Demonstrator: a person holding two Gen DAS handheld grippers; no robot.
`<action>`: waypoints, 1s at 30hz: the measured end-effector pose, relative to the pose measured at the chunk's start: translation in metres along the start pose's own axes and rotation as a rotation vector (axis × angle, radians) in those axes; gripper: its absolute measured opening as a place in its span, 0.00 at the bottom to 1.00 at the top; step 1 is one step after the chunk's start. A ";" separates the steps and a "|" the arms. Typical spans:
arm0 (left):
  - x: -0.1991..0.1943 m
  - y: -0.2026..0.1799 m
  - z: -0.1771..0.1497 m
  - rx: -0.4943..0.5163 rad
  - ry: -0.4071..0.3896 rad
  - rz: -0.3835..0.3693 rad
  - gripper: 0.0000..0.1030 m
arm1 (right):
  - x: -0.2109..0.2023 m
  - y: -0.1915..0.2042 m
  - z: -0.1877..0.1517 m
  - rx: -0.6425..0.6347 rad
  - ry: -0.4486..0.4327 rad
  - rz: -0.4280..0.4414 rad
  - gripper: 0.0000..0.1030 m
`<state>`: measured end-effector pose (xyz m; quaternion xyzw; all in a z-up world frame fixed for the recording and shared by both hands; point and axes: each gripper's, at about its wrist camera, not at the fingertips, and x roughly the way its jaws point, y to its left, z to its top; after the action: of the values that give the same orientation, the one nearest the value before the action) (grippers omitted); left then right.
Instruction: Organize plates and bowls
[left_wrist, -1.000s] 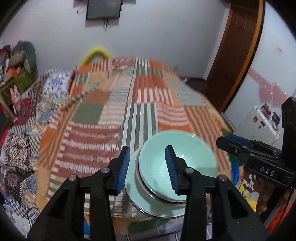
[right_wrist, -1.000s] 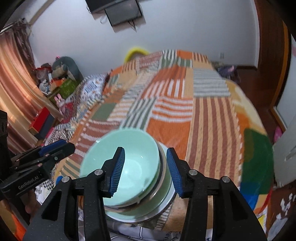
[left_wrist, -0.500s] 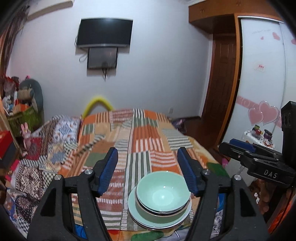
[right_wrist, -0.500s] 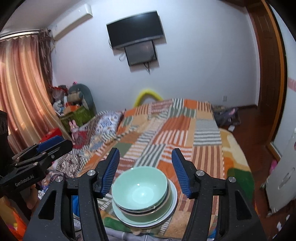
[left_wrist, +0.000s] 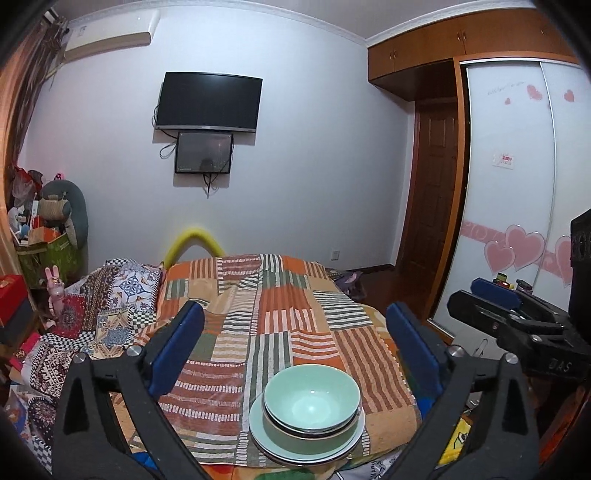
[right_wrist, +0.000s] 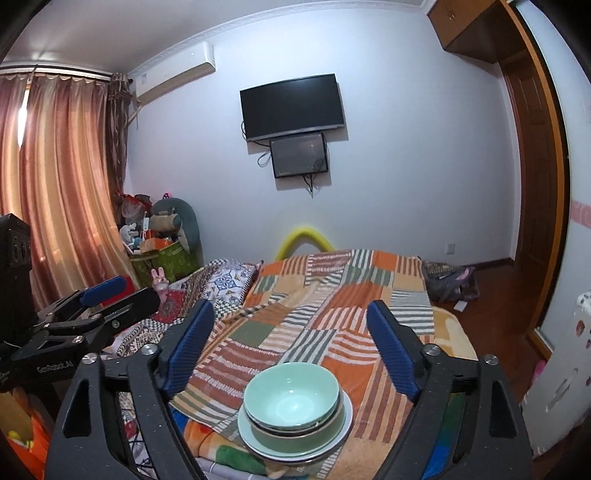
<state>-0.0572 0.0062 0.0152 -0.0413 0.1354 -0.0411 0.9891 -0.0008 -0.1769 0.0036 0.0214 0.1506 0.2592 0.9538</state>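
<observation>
A: What is seen in only one view?
B: A curtain (right_wrist: 55, 184) by the right wrist; a heart-marked wardrobe (left_wrist: 517, 221) by the left.
A: And the bowls (left_wrist: 312, 402)?
B: Pale green, nested on a plate (left_wrist: 306, 443) at the bed's (left_wrist: 295, 332) near edge, untouched. Both the left tongs (left_wrist: 295, 350) and right tongs (right_wrist: 291, 343) are opening, nothing between.

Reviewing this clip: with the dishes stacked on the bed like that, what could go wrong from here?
1. The stack of green bowls on the plate sits on a soft patchwork blanket near the bed's front edge; it may tip or slide off.
2. Both tongs, left and right, are opening with nothing between them, so nothing steadies the stack.
</observation>
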 end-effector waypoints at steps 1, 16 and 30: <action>-0.002 -0.001 0.000 0.002 -0.002 0.004 0.98 | 0.000 0.001 0.000 -0.001 -0.004 -0.001 0.86; -0.003 0.004 -0.004 -0.020 0.005 0.022 0.99 | -0.004 -0.001 -0.006 0.023 -0.001 -0.001 0.93; 0.000 0.004 -0.005 -0.018 0.008 0.020 0.99 | -0.005 -0.001 -0.006 0.022 0.000 0.000 0.94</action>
<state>-0.0586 0.0101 0.0096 -0.0488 0.1399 -0.0302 0.9885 -0.0056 -0.1804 -0.0009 0.0319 0.1535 0.2577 0.9534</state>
